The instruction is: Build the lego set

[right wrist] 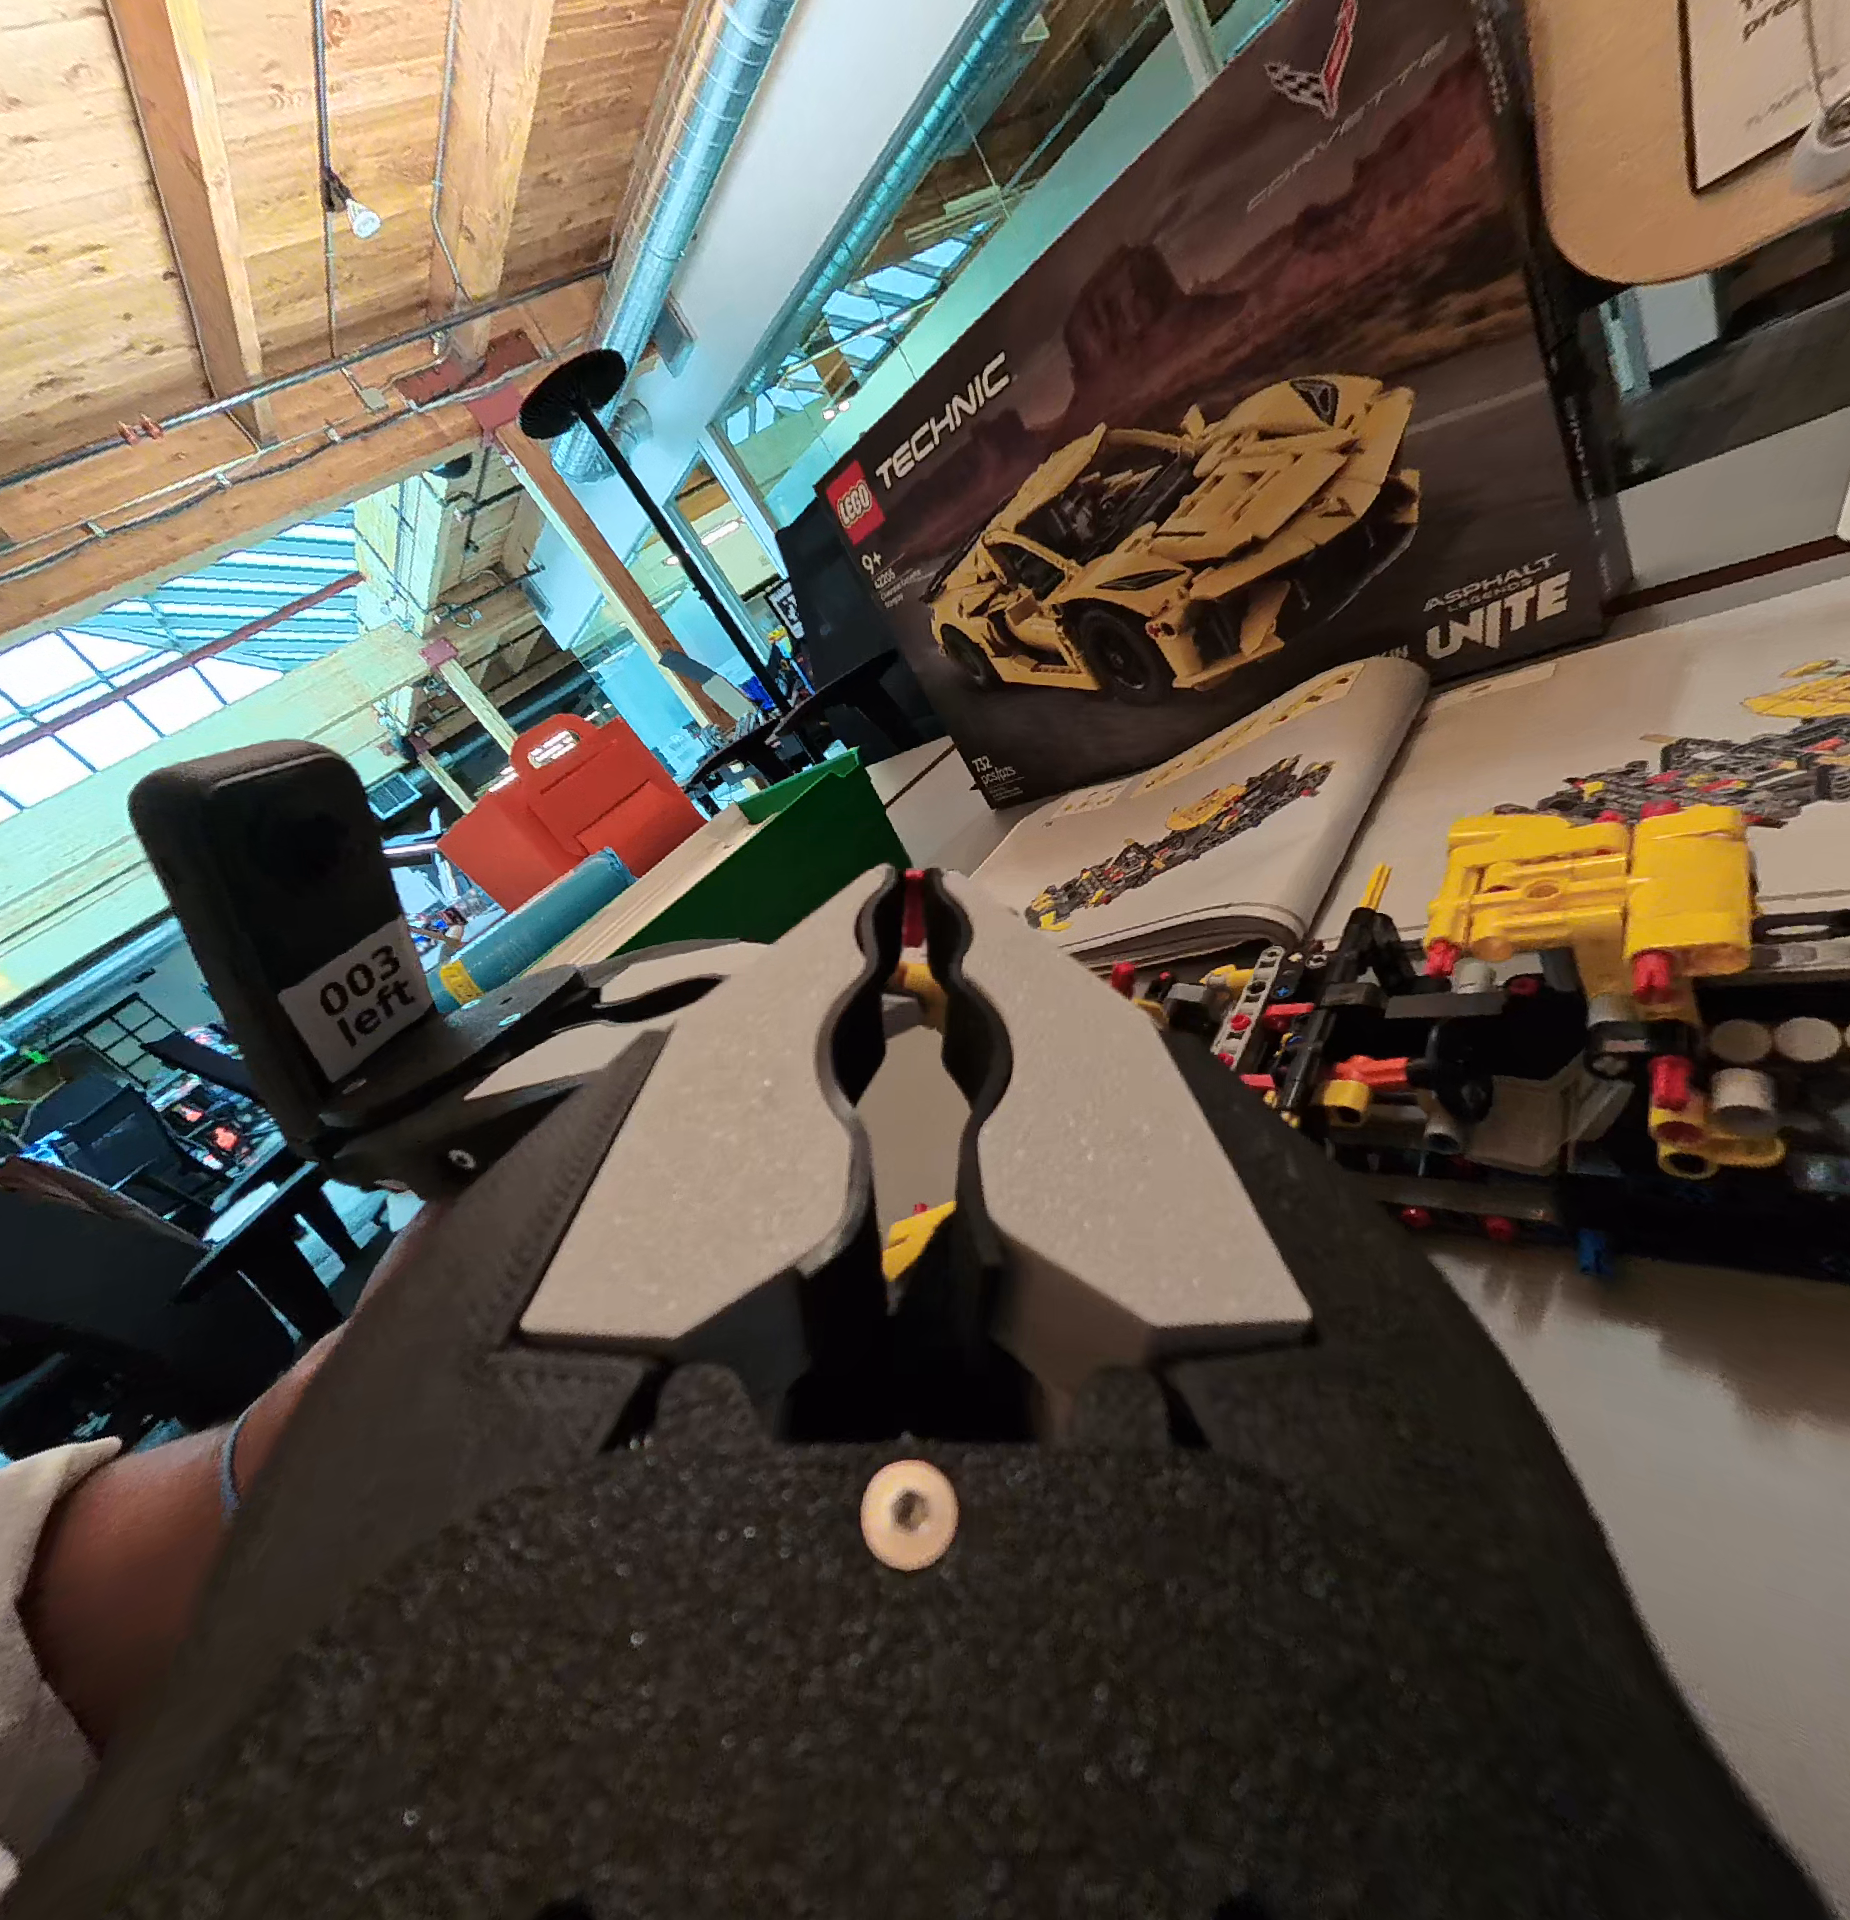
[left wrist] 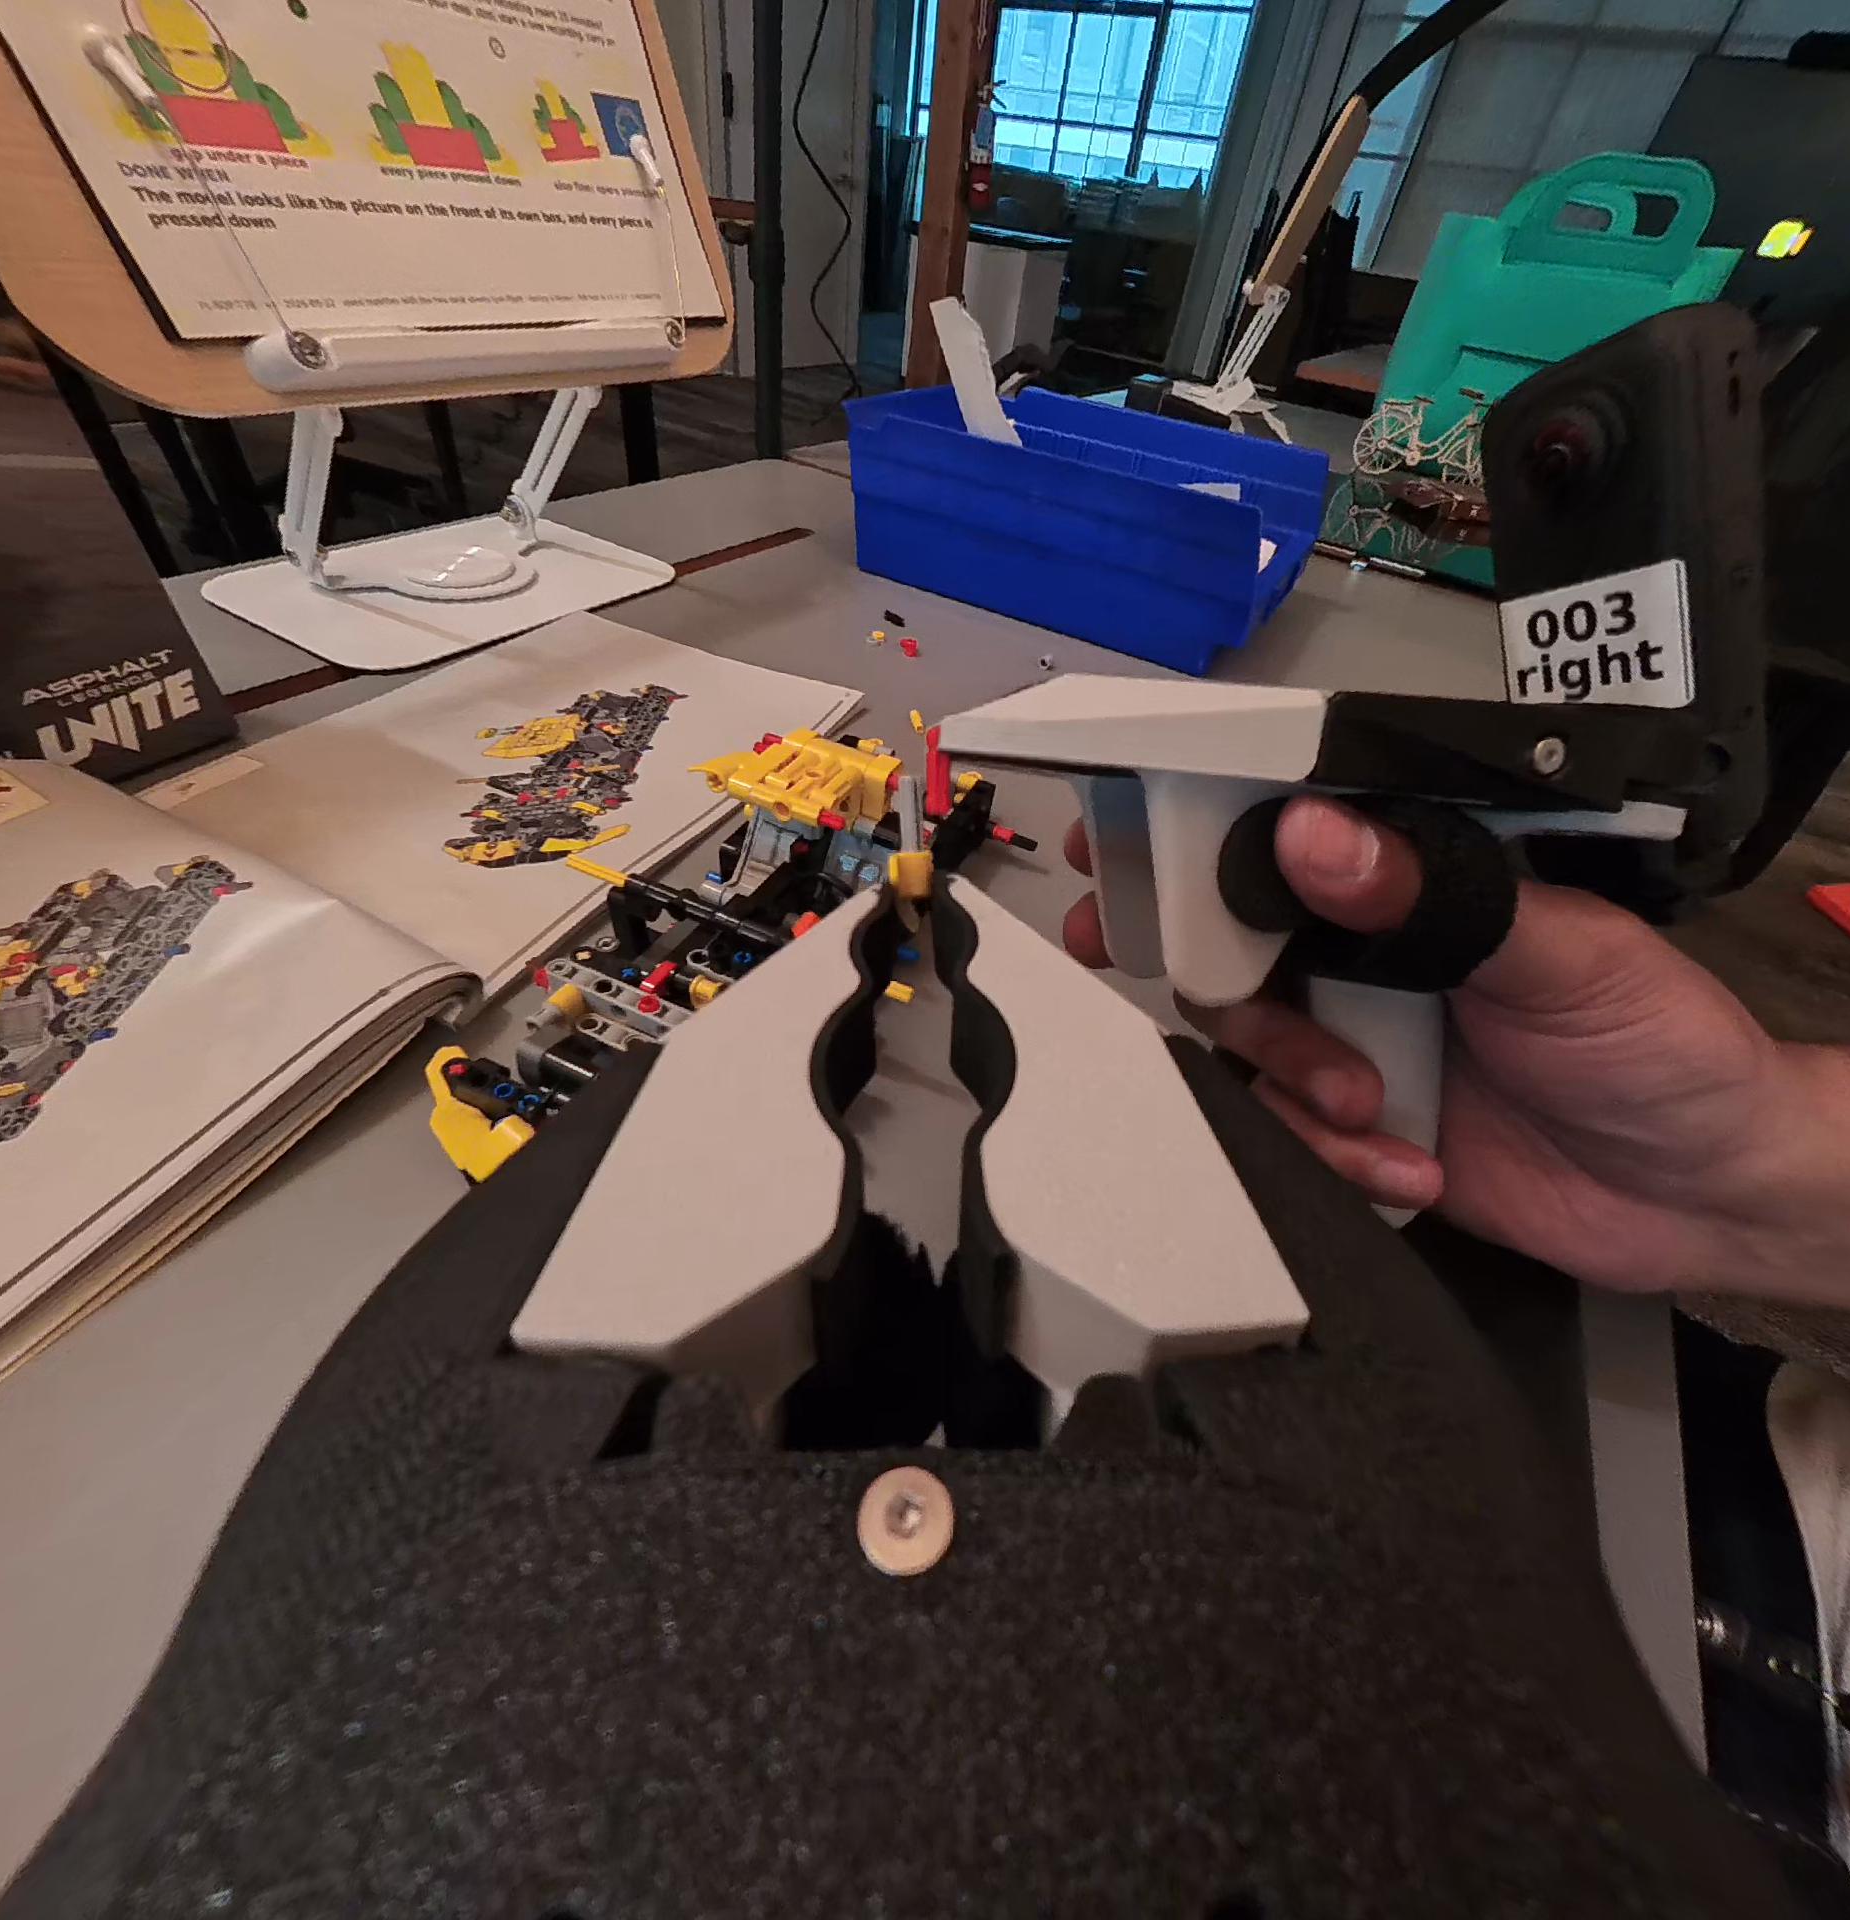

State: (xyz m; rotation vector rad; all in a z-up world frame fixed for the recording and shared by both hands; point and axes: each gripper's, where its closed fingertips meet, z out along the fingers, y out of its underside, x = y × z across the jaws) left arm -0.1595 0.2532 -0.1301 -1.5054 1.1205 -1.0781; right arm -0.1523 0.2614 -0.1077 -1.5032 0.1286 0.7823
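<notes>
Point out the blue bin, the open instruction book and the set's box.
blue bin (left wrist: 1046,540), left wrist view, on its front wall.
instruction book (left wrist: 308,935), left wrist view, on the bare page near the spine.
set's box (right wrist: 1212,416), right wrist view, on its front face.

- Ahead of the left gripper (left wrist: 916,883) we find the lego model (left wrist: 755,883) touching its tips, and the right gripper (left wrist: 936,743) crossing just above.
- The open instruction book (left wrist: 277,935) blocks the left side of the table (left wrist: 173,1507).
- The blue bin (left wrist: 1077,530) stands behind; loose small pieces (left wrist: 895,634) lie between.
- Bare table shows near-left of the model.
</notes>
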